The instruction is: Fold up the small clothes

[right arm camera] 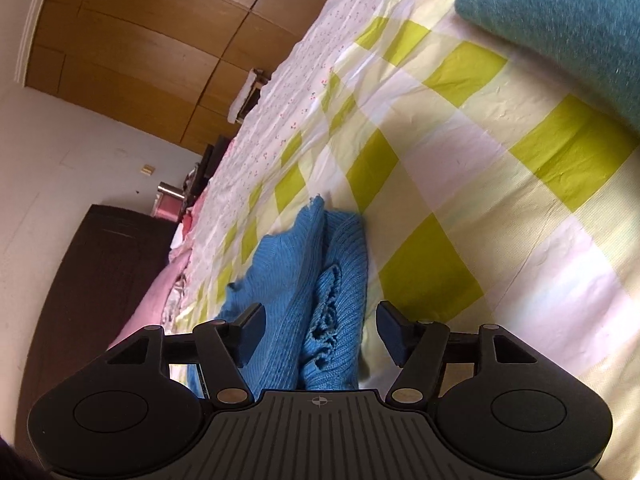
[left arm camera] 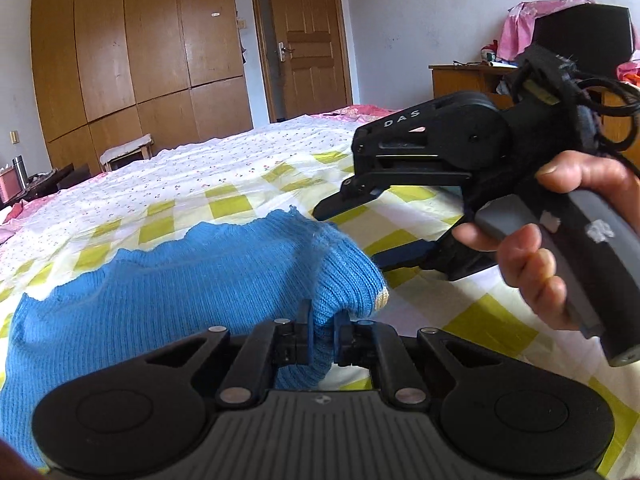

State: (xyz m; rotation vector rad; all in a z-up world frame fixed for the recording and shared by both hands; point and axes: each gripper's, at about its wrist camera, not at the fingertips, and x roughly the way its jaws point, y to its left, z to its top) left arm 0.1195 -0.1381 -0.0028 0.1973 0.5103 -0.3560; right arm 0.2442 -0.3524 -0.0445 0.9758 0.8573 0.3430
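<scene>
A blue knitted garment (left arm camera: 168, 296) lies on the checked bedspread (left arm camera: 248, 200). My left gripper (left arm camera: 323, 332) is shut on a bunched fold at the garment's right end. My right gripper (left arm camera: 352, 236) shows in the left wrist view, held in a hand above the bed just right of the garment, with its fingers apart. In the right wrist view the right gripper (right arm camera: 322, 330) is open, with the blue garment (right arm camera: 316, 288) between and beyond its fingers, not pinched.
A teal knitted garment (right arm camera: 560, 20) lies further along the bed. A wooden wardrobe (left arm camera: 132, 48) and a door (left arm camera: 304, 36) stand behind the bed. A wooden desk (left arm camera: 468, 80) with pink cloth on it stands at the right.
</scene>
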